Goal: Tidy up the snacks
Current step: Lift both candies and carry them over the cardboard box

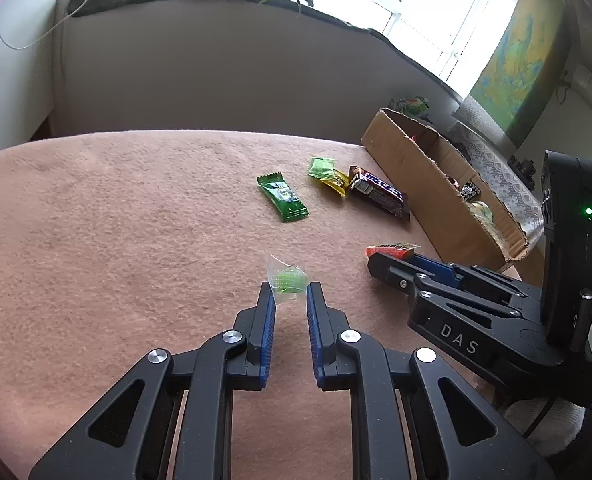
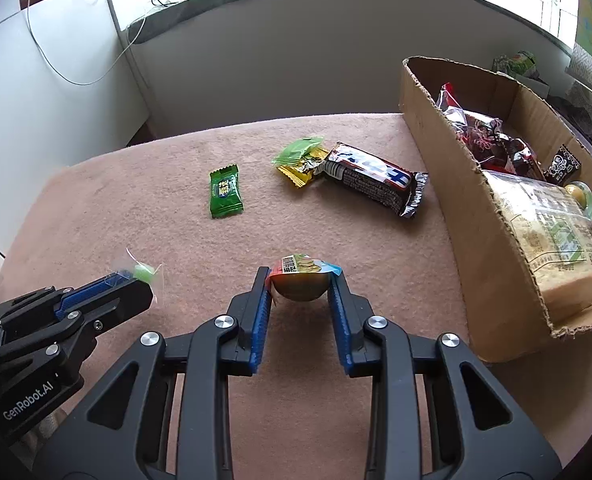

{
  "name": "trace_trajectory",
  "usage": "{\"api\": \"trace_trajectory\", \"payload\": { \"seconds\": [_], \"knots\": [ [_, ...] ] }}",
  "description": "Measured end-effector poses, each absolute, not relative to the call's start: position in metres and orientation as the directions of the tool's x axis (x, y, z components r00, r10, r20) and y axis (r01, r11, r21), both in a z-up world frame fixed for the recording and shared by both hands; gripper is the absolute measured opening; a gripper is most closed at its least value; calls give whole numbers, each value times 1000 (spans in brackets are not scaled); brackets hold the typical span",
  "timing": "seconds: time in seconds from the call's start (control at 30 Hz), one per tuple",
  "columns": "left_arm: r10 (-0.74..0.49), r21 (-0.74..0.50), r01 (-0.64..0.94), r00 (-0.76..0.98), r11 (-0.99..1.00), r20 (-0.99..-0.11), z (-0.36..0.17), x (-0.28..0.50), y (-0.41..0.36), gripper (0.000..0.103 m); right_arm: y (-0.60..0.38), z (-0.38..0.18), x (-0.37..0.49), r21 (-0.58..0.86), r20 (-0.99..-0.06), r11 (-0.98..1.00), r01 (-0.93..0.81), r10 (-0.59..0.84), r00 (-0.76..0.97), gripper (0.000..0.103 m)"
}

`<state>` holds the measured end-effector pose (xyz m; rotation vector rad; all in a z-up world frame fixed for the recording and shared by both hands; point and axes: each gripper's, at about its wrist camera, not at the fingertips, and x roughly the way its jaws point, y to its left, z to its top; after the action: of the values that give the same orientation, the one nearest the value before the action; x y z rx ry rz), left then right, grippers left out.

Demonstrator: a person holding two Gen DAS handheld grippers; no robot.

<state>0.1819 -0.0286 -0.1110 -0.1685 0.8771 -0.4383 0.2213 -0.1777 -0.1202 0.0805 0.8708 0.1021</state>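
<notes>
**A:** Left wrist view, low centre: your left hand-held gripper point(image 1: 291, 295) had its blue pads narrowed onto a clear-wrapped green candy point(image 1: 288, 280). Wrapper edges met both fingertips. Agreed?

**B:** Agreed. In the right wrist view the same candy point(image 2: 143, 272) sat at the tip of that gripper point(image 2: 141, 280), lower left of frame, apparently lifted off the pink surface point(image 2: 135, 200), though I could not tell for certain. Your right hand-held gripper point(image 2: 300, 286), bottom centre, was part closed on a small jelly cup point(image 2: 302, 280), printed lid facing away, the cup wedged between both pads.

**A:** From the left camera only the cup's red lid edge point(image 1: 392, 249) showed, past the right gripper's tip point(image 1: 380, 264), right of centre.

**B:** Loose snacks on the surface, mid-frame in the right view: a green sachet point(image 2: 224, 195) lying alone; further right a pale green packet point(image 2: 298, 150) overlapping a yellow packet point(image 2: 298, 172); a dark chocolate bar point(image 2: 376, 178) touching the yellow one.

**A:** Cardboard box point(image 2: 448, 152) at right edge, open-topped, beside the bar but apart from it. Inside: red foil wrappers point(image 2: 480, 132) at the far end, a clear-wrapped cake block point(image 2: 552, 240) at the near end, a small black packet point(image 2: 562, 166) between.
</notes>
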Motion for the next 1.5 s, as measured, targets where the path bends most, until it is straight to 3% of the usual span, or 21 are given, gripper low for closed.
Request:
{"api": "trace_trajectory", "payload": {
  "seconds": [0.47, 0.9, 1.5],
  "knots": [
    [-455, -299, 347, 592, 889, -666, -69, 187, -54, 14, -220, -46, 184, 148, -640, 982, -113, 182, 747, 29],
    [-509, -262, 457, 583, 850, -634, -35, 215, -140, 14, -333, 2, 224, 171, -597, 985, -30, 128, 792, 29],
    [-522, -253, 500, 524, 828, -673, -42, 250, -227, 14, -402, -9, 315, 184, -649, 983, -1, 122, 751, 30]
  ]
}}
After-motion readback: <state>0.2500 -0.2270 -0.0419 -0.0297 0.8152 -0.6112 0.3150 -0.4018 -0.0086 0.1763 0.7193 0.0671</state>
